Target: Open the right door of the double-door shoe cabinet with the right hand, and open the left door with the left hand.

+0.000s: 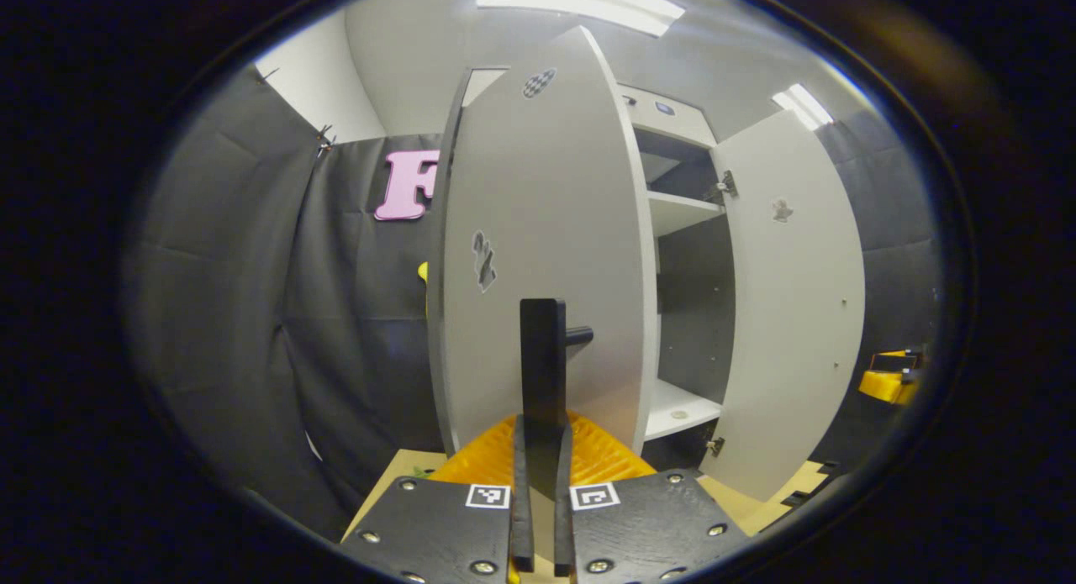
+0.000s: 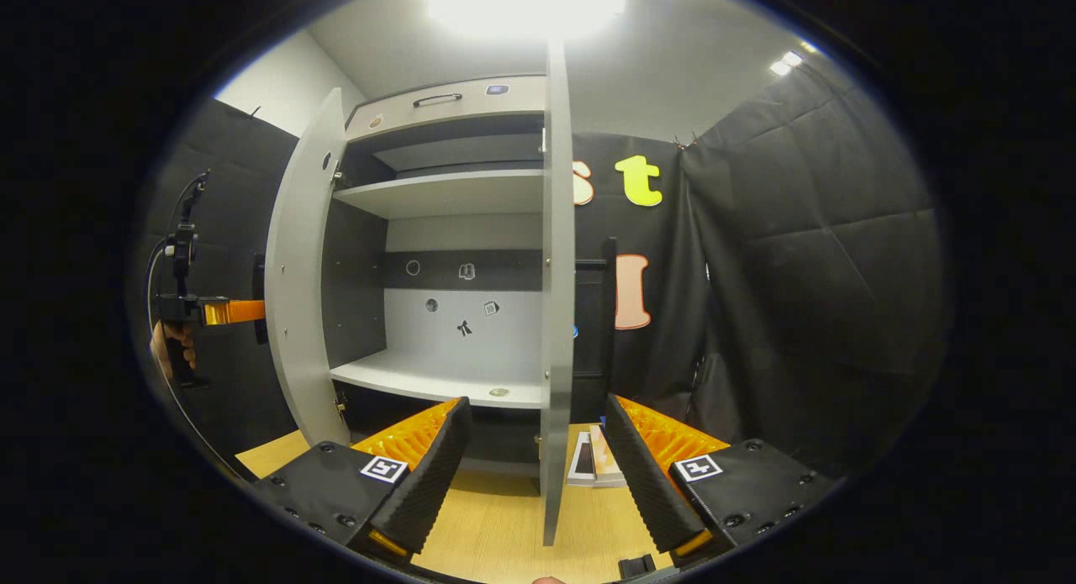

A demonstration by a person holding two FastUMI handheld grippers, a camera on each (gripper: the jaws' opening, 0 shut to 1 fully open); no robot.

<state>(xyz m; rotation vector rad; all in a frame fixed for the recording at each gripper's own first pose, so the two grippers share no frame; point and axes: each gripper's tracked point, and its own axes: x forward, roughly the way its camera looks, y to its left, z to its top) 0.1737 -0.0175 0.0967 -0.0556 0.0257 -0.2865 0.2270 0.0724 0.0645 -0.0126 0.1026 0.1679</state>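
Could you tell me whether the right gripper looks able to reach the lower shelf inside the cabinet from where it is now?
Probably not straight ahead: the right door stands edge-on between the open fingers of the right gripper. The lower shelf lies open to its left, so a sideways shift would likely clear it.

Staged recording booth rather than a home, black quilted cloth [image 2: 807, 231] hung as walls, ceiling light panels [image 1: 580, 4], lone grey shoe cabinet [image 2: 454, 206] with bare shelves, pale wood floor [image 2: 496, 525]

1. Both doors stood open, so the cabinet's middle shelf [image 2: 437, 381] had lots of free room.
2. The right door [image 2: 556, 273] stood edge-on between the right gripper's [image 2: 534, 470] wide-apart fingers, in the way.
3. The left door [image 1: 538, 256] blocked the left gripper [image 1: 542, 449].
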